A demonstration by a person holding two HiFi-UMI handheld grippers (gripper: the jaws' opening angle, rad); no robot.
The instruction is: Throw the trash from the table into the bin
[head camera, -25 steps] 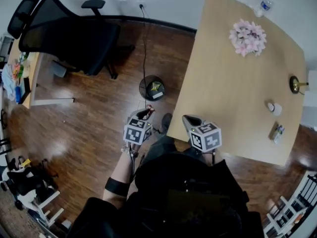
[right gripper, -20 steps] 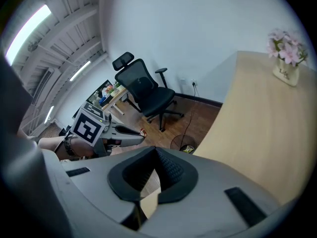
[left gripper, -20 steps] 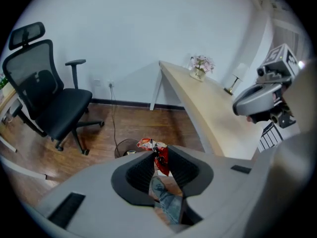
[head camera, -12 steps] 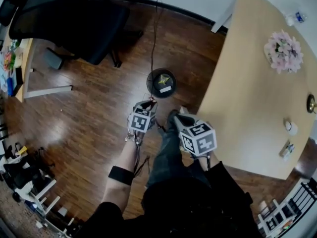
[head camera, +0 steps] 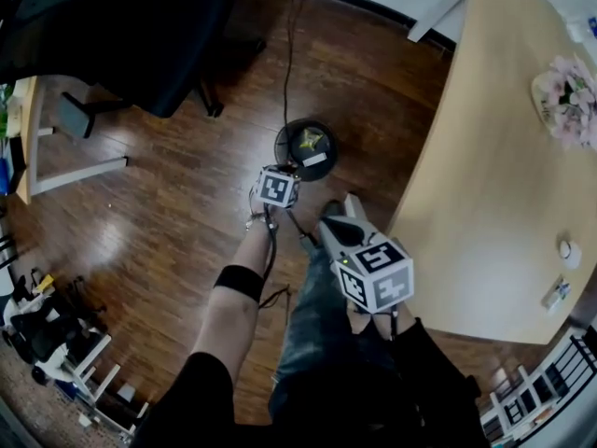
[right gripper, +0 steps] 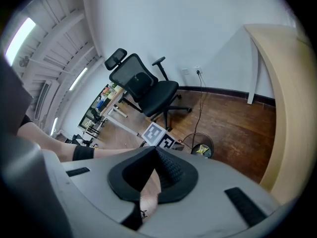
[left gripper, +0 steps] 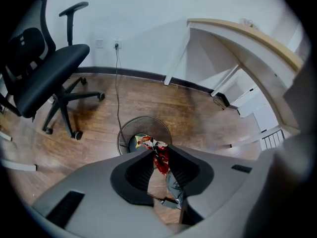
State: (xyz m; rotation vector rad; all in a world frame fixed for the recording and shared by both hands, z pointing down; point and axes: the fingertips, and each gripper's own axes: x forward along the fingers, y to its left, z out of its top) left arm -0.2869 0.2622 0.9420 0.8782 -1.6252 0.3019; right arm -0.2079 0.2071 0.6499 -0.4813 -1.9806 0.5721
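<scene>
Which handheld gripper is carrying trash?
The left gripper: a crumpled red wrapper is pinched in its jaws by the black wire bin; the right gripper is shut, empty.

Dark wood floor (head camera: 168, 213) has a round black mesh bin (head camera: 283, 147) at 12 o'clock and an office chair (head camera: 131, 35) at 11. The light wooden table (head camera: 485, 157) fills 3 o'clock, with pink flowers (head camera: 567, 101) at 2 and a small white thing (head camera: 563, 248) plus a packet (head camera: 557, 293) near 4.
</scene>
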